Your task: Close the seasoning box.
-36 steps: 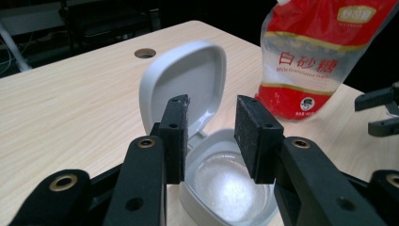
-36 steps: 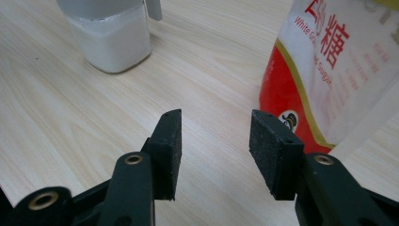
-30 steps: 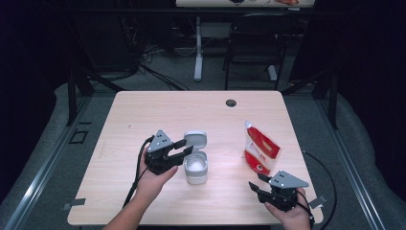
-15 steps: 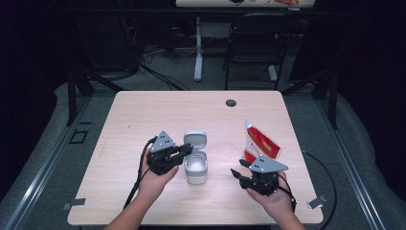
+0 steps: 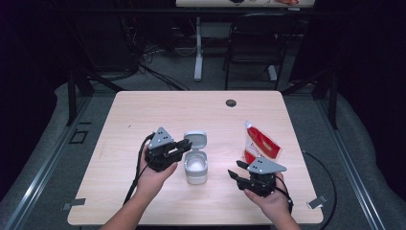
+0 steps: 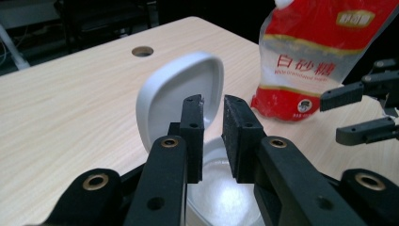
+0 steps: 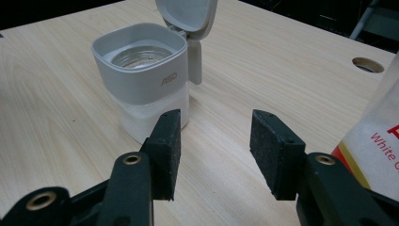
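In the high view, the white sugar jar (image 5: 196, 166) stands near the middle of the wooden table (image 5: 143, 110), its hinged lid (image 5: 196, 140) flipped up at the back. The left gripper (image 5: 179, 146) sits just left of the jar, jaws reaching toward the lid; its jaws have just been opening, narrowly apart. The right gripper (image 5: 235, 176) lies near the front edge, well right of the jar, with bare tabletop between them. The red sugar bag (image 5: 260, 146) stands just behind it, close to the right edge. A cable hole (image 5: 231, 103) lies near the far edge.

In the left gripper view, the jaws stand a narrow gap apart above the jar's open mouth (image 6: 221, 197), nothing pressed between them, the lid (image 6: 169, 92) just behind. The bag (image 6: 315, 56) stands to the right.

In the right gripper view, the jaws stand wide and empty over bare wood, the jar (image 7: 143, 75) ahead on the left and the bag's edge (image 7: 376, 127) at right.
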`<move>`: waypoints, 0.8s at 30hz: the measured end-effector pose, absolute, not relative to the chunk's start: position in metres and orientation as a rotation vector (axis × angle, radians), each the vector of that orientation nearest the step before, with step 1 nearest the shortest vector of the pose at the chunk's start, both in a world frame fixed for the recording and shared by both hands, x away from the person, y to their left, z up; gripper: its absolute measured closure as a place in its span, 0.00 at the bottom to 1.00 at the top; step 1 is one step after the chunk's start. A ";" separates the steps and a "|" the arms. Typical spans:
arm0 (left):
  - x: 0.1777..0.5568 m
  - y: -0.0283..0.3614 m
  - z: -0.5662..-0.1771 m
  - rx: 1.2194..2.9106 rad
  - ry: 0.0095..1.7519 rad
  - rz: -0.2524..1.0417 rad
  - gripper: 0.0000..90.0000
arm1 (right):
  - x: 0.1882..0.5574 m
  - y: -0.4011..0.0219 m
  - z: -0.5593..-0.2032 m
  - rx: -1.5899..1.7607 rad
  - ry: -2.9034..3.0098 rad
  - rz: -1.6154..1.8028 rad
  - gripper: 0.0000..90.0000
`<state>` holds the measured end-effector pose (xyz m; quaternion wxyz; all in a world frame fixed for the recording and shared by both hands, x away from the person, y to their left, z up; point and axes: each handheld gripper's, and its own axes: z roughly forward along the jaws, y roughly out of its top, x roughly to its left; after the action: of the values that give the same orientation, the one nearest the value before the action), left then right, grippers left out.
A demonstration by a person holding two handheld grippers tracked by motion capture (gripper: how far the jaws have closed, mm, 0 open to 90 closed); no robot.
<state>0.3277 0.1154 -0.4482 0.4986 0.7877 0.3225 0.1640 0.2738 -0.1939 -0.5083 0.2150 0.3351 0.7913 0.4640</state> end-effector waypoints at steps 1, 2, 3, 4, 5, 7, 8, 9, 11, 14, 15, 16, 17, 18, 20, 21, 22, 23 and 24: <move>0.328 0.114 -0.445 1.904 0.776 0.402 0.89 | 0.273 -0.195 -0.508 0.934 2.185 1.294 0.60; 0.329 0.114 -0.442 1.903 0.772 0.409 0.89 | 0.273 -0.195 -0.508 0.935 2.182 1.303 0.60; 0.331 0.113 -0.439 1.903 0.768 0.413 0.90 | 0.273 -0.196 -0.508 0.939 2.180 1.305 0.60; 0.332 0.112 -0.436 1.901 0.768 0.414 0.90 | 0.273 -0.197 -0.508 0.943 2.179 1.311 0.60; 0.334 0.111 -0.434 1.901 0.769 0.416 0.90 | 0.272 -0.197 -0.508 0.945 2.185 1.307 0.60; 0.337 0.110 -0.431 1.899 0.775 0.402 0.90 | 0.272 -0.198 -0.511 0.948 2.191 1.306 0.60; 0.340 0.109 -0.429 1.892 0.778 0.393 0.91 | 0.272 -0.197 -0.512 0.951 2.193 1.303 0.60; 0.342 0.108 -0.427 1.897 0.779 0.396 0.92 | 0.272 -0.197 -0.513 0.951 2.197 1.298 0.60; 0.345 0.106 -0.422 1.897 0.781 0.403 0.93 | 0.272 -0.197 -0.513 0.949 2.204 1.295 0.60; 0.351 0.104 -0.416 1.900 0.786 0.419 0.96 | 0.272 -0.196 -0.515 0.950 2.202 1.303 0.60; 0.353 0.103 -0.414 1.901 0.790 0.422 0.98 | 0.271 -0.196 -0.516 0.950 2.208 1.301 0.60; 0.355 0.102 -0.413 1.903 0.791 0.428 0.98 | 0.271 -0.196 -0.516 0.948 2.211 1.298 0.60; 0.357 0.102 -0.412 1.907 0.794 0.435 0.99 | 0.271 -0.195 -0.517 0.949 2.212 1.301 0.60; 0.359 0.101 -0.412 1.908 0.801 0.434 0.99 | 0.271 -0.195 -0.517 0.945 2.220 1.297 0.60; 0.362 0.100 -0.413 1.913 0.809 0.435 1.00 | 0.270 -0.195 -0.518 0.943 2.219 1.300 0.60; 0.364 0.101 -0.414 1.914 0.815 0.433 1.00 | 0.270 -0.194 -0.518 0.941 2.220 1.298 0.60; 0.365 0.101 -0.414 1.911 0.819 0.433 1.00 | 0.270 -0.194 -0.518 0.939 2.222 1.301 0.60; 0.367 0.101 -0.415 1.917 0.825 0.432 1.00 | 0.270 -0.194 -0.518 0.940 2.223 1.300 0.60; 0.368 0.100 -0.416 1.917 0.829 0.430 1.00 | 0.270 -0.195 -0.519 0.941 2.228 1.299 0.60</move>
<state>0.3676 0.1005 -0.4165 0.4835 0.7870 0.3401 0.1765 0.2699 -0.1946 -0.5188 0.1970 0.3360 0.7956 0.4641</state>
